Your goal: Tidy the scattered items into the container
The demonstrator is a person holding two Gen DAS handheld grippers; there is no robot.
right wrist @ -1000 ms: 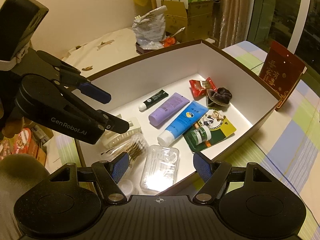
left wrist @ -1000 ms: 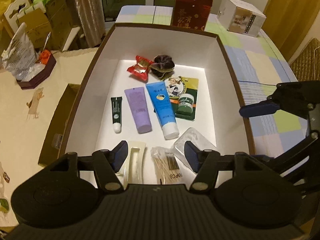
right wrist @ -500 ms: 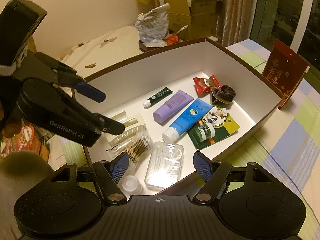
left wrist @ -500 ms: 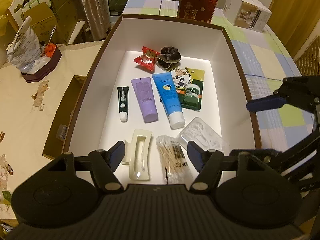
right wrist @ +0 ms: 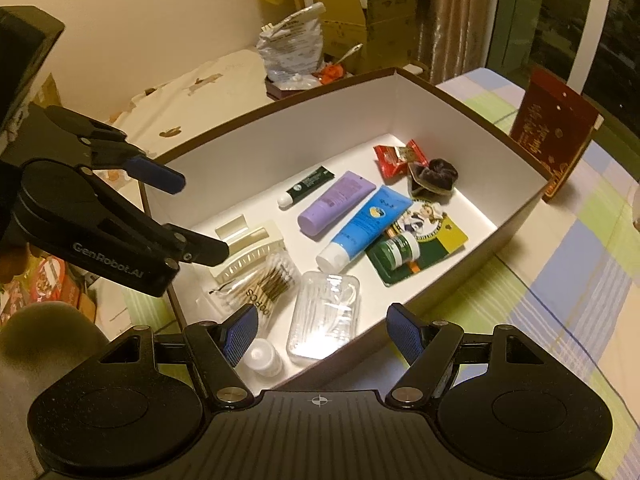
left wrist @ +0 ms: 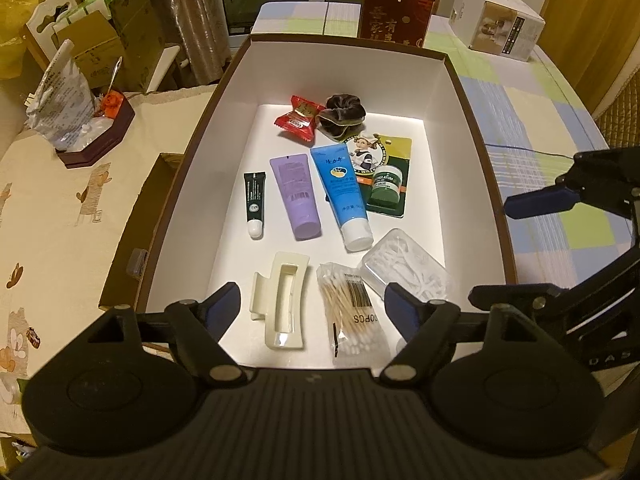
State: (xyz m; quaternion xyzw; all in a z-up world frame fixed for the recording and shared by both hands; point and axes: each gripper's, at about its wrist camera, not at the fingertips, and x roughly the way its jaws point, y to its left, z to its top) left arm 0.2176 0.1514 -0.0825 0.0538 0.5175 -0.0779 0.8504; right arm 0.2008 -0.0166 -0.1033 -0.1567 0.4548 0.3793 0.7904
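A checked tablecloth [left wrist: 532, 120] covers the table where the big white-lined box [left wrist: 472, 128] sits, and everything to be tidied seems already inside: tubes mid-floor, hair claw [left wrist: 282, 304], cotton swabs [left wrist: 352, 312] and floss-pick case [left wrist: 404, 266] along the near wall. Both left gripper [left wrist: 314, 308] and right gripper [right wrist: 320, 330] hang wide open and empty above the near end, so the sensible move is to back straight up and away, keeping the fingers off the rim, and check the cloth for strays.
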